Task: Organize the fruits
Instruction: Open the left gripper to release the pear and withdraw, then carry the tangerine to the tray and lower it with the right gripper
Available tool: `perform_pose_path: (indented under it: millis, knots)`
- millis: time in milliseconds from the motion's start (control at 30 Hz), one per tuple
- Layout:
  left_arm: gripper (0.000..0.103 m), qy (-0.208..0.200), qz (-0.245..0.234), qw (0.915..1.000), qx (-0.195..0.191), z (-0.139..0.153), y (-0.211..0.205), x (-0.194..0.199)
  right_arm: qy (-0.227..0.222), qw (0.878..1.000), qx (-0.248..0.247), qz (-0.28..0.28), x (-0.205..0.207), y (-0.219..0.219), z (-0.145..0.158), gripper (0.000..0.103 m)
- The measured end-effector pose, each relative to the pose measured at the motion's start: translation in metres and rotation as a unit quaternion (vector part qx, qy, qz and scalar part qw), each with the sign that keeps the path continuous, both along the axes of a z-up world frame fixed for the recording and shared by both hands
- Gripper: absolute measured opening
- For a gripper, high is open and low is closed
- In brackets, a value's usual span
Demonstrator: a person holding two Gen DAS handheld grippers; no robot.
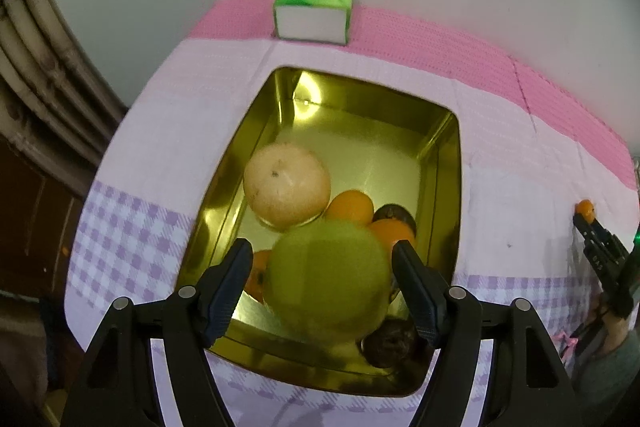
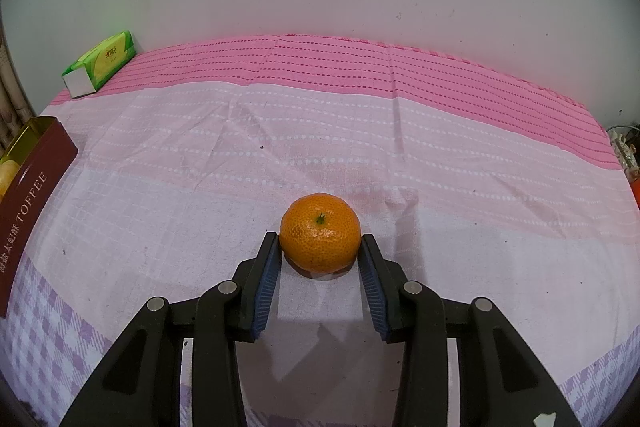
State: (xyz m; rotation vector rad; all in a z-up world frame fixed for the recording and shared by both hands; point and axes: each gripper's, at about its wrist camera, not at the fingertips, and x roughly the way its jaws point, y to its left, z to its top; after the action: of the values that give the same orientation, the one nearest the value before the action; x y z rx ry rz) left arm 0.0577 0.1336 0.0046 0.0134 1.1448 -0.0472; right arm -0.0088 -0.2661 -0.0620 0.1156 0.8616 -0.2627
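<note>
A blurred green apple sits between the fingers of my left gripper over the gold tin. A gap shows beside the left pad, so the jaws stand open around the apple. Under it in the tin lie a pale round fruit, oranges and a dark fruit. My right gripper is shut on a mandarin that rests on the cloth, a pad pressing each side. The left wrist view shows that gripper and its mandarin at the far right.
A green tissue pack lies at the back against the wall. The tin's maroon side marked TOFFEE stands at the left of the right wrist view. A pink and lilac cloth covers the table. Pipes run down the left.
</note>
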Motion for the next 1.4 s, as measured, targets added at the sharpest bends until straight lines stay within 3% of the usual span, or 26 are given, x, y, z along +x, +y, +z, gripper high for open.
perform_pose_path:
  millis: [367,633,967,1400]
  knots:
    - [0.077,-0.003,0.002,1.0000,-0.003,0.003,0.005,-0.004,0.001,1.000,0.000,0.000,0.000,-0.001,0.000,0.037]
    - [0.082,-0.045,0.026,0.9986,-0.004,0.018,0.024,-0.017,0.001,1.000,0.000,0.000,0.001,0.000,0.001,0.037]
    - [0.085,-0.058,0.062,0.9959,0.031,0.017,0.049,-0.027,0.003,1.000,-0.005,-0.002,0.003,-0.001,0.000,0.037]
    - [0.089,-0.061,0.060,0.9954,0.042,0.010,0.053,-0.037,0.012,1.000,-0.011,0.013,0.004,0.013,0.009,0.036]
